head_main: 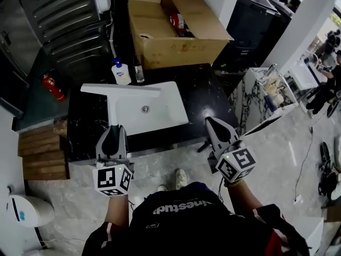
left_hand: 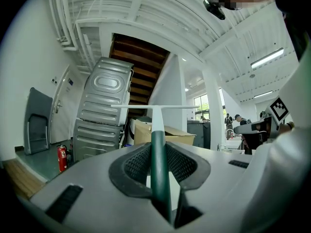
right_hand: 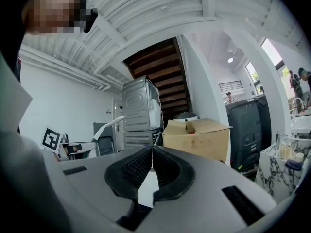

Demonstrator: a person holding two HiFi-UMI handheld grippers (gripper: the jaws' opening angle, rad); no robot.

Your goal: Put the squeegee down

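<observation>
Jaws of the left gripper point(head_main: 113, 128) are clamping the dark green handle of the white T-shaped squeegee point(left_hand: 154, 111), holding it level in the air over the white rectangular sink point(head_main: 168, 116). In the head view that handle is hiding inside the gripper, and the white shaft is blending into the basin. Beside it, the right gripper point(right_hand: 152, 152) is hanging empty, jaws pressed together.

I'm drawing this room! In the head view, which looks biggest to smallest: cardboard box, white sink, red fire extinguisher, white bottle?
1. cardboard box
2. white sink
3. red fire extinguisher and white bottle look about alike, so I won't rank them.
</observation>
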